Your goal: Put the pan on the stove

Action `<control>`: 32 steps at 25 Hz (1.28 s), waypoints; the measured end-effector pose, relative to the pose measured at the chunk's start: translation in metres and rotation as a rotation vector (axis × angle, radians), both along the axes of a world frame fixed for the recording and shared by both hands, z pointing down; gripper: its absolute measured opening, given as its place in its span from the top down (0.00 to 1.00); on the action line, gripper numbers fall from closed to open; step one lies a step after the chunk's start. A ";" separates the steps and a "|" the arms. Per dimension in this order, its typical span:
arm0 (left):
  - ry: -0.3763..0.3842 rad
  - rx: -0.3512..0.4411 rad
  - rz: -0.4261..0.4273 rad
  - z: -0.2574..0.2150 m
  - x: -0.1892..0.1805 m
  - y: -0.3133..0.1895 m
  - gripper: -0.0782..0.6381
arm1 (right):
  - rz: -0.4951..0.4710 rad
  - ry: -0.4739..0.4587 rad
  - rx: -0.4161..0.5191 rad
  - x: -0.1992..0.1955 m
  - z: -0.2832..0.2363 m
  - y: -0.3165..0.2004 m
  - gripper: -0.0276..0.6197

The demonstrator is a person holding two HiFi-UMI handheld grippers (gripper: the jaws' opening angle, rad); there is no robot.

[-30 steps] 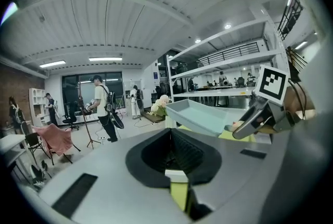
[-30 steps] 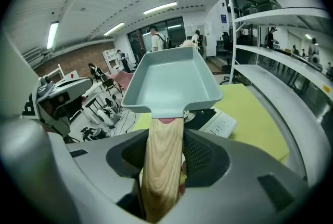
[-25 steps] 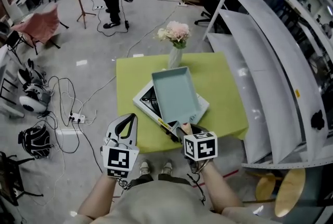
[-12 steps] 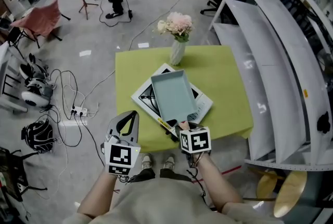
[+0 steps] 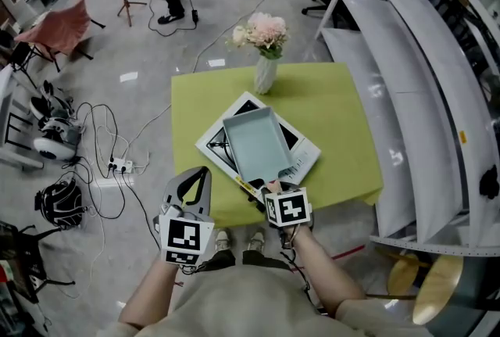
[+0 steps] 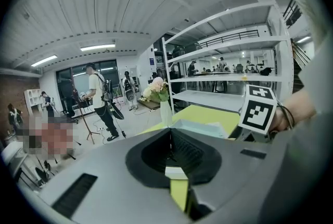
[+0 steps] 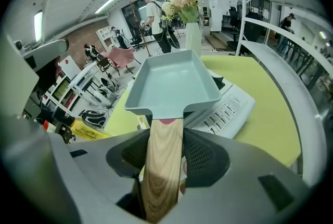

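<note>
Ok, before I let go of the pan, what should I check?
1. Right claw shut on the wooden handle: ok.
2. Pan positioned over the stove: ok, it covers most of the dark cooking zone.
3. Pan base resting flat on the stove: cannot tell; no view shows contact underneath.
4. Vase clear of the pan: ok, it stands apart, beyond the stove's far corner.
5. Left claw out of the way: ok, shut, empty and off the table's near edge.
</note>
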State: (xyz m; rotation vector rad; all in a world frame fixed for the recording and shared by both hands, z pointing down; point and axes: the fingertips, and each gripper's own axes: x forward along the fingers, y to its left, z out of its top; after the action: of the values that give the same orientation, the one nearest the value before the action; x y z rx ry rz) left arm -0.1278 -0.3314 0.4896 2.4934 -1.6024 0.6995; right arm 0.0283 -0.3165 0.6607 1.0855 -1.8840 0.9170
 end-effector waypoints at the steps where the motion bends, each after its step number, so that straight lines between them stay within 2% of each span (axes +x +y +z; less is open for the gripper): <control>1: 0.002 0.000 0.001 0.000 0.001 0.001 0.88 | -0.002 0.005 0.004 0.000 0.000 0.000 0.67; 9: 0.003 0.001 0.014 0.001 0.008 0.009 0.88 | 0.002 -0.015 0.023 -0.008 0.003 -0.007 0.66; 14: 0.003 0.011 0.016 -0.004 0.010 0.013 0.88 | 0.006 -0.030 0.046 -0.001 -0.007 -0.008 0.57; 18: 0.000 0.029 0.017 -0.012 0.009 0.015 0.88 | 0.009 -0.079 0.085 0.002 -0.027 -0.006 0.56; 20: 0.000 0.042 0.017 -0.017 0.009 0.017 0.88 | 0.014 -0.080 0.143 0.006 -0.046 -0.008 0.59; 22: 0.004 0.057 0.018 -0.023 0.009 0.019 0.88 | 0.018 -0.073 0.225 0.011 -0.071 -0.012 0.69; 28: -0.004 0.110 0.027 -0.047 0.008 0.026 0.88 | 0.001 -0.117 0.372 0.011 -0.138 -0.012 0.73; 32: -0.030 0.183 0.026 -0.069 0.005 0.032 0.88 | -0.005 -0.161 0.427 0.010 -0.174 -0.001 0.74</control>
State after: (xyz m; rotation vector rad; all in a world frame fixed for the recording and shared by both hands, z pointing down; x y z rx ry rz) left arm -0.1223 -0.2989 0.4201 2.6461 -1.7204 0.6219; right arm 0.0387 -0.3177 0.4865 1.2829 -2.2819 0.6259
